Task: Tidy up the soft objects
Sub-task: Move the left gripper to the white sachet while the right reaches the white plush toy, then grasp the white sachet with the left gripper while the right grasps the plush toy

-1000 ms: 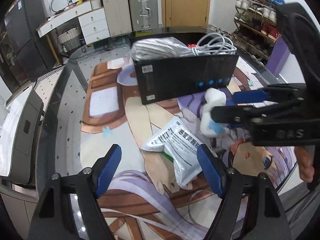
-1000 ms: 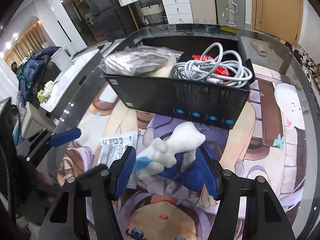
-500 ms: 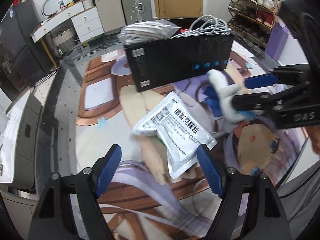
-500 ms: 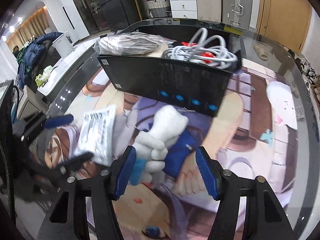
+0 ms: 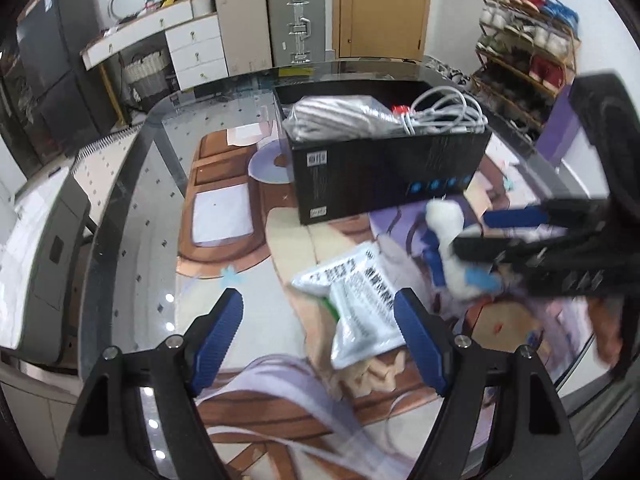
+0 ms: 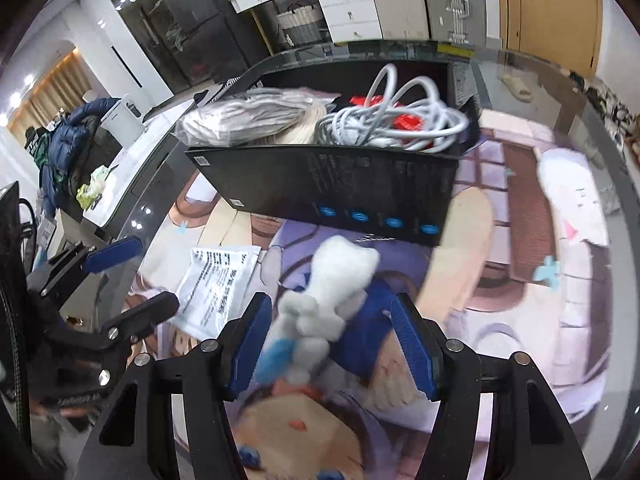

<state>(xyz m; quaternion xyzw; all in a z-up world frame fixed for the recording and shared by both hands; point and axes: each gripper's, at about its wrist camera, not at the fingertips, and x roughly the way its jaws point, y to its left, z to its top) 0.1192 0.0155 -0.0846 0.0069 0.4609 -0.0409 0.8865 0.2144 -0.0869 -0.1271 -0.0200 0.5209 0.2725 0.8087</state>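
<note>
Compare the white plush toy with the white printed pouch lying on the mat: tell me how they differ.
The plush toy is puffy and fuzzy, white with blue parts; the pouch is flat and smooth, with black print. The plush toy sits between the fingers of the right tool; the pouch lies flat on the mat, just ahead of the left tool, whose jaws stand apart with nothing gripped. Both are mostly white and still outside the black box.

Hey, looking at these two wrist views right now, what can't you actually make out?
- Plush toy: blurred in both views; whether the right tool presses on it cannot be told.
- Black box floor: hidden by the bagged grey bundle and white cable in both views.
- White pouch print: too blurred to read; the left tool's finger covers its edge.
- Red item: mostly buried under cable.
</note>
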